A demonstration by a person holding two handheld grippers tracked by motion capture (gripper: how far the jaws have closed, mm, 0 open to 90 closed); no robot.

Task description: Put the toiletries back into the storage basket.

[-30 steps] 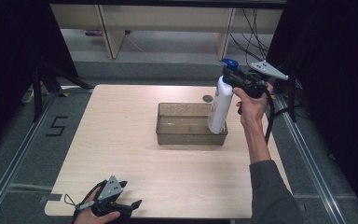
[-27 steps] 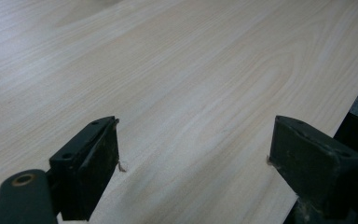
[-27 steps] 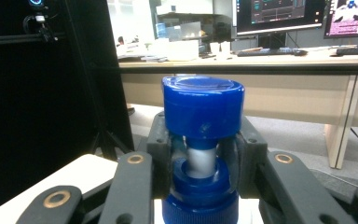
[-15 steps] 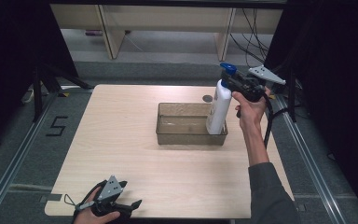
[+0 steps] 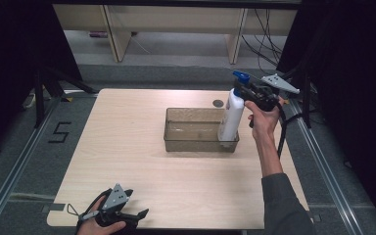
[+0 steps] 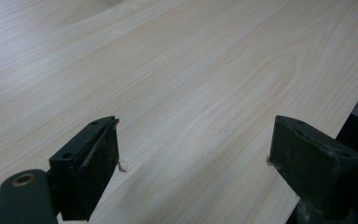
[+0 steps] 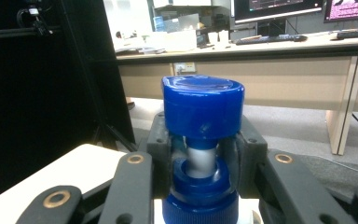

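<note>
A white bottle with a blue cap stands upright with its base inside the right end of a clear smoky plastic bin. My right gripper is shut on the bottle's neck just under the cap; in the right gripper view the blue cap sits between the two black jaws. My left gripper rests at the table's near left edge, held by a hand. Its jaws stand wide apart over bare wood, with one pad showing, and nothing lies between them.
The light wooden table has a small dark round mark behind the bin. A cable trails from the right gripper down the table's right side. Shelving legs and cables stand beyond the far edge. Dark floor with rails surrounds the table.
The right gripper has carried the bottle slightly leftward and down, from tilted over the bin's right edge to upright with its base in the bin. The left gripper has not moved.
</note>
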